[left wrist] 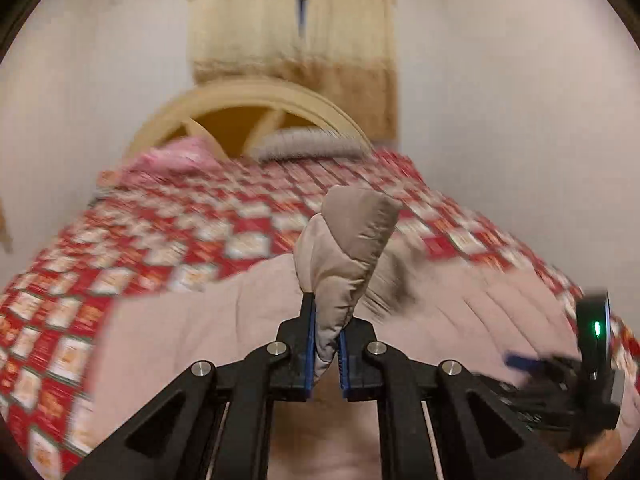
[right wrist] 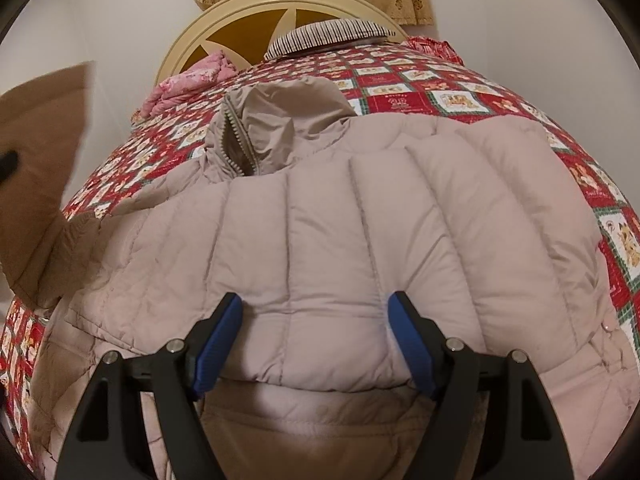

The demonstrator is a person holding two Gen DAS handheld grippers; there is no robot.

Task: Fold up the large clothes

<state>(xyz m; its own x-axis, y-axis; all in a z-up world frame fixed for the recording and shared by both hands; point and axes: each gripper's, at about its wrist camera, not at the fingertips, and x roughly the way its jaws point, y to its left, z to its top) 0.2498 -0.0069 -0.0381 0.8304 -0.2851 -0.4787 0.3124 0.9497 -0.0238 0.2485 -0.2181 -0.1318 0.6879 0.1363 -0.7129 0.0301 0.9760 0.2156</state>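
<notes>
A pale beige puffer jacket (right wrist: 360,220) lies spread on the bed, its collar and zipper (right wrist: 240,140) towards the headboard. My left gripper (left wrist: 330,320) is shut on a padded end of the jacket (left wrist: 348,240), which stands up out of the jaws above the rest of the jacket (left wrist: 200,340). My right gripper (right wrist: 316,306) is open wide, its blue pads (right wrist: 412,344) on either side of the jacket's near folded edge. The right gripper's body (left wrist: 592,344) shows at the right edge of the left wrist view.
A red checked bedspread (right wrist: 400,76) covers the bed. At the far end are a cream round headboard (right wrist: 248,4), a striped pillow (right wrist: 332,36) and a pink cloth (right wrist: 192,80). A blurred brown fabric shape (right wrist: 44,160) fills the left edge.
</notes>
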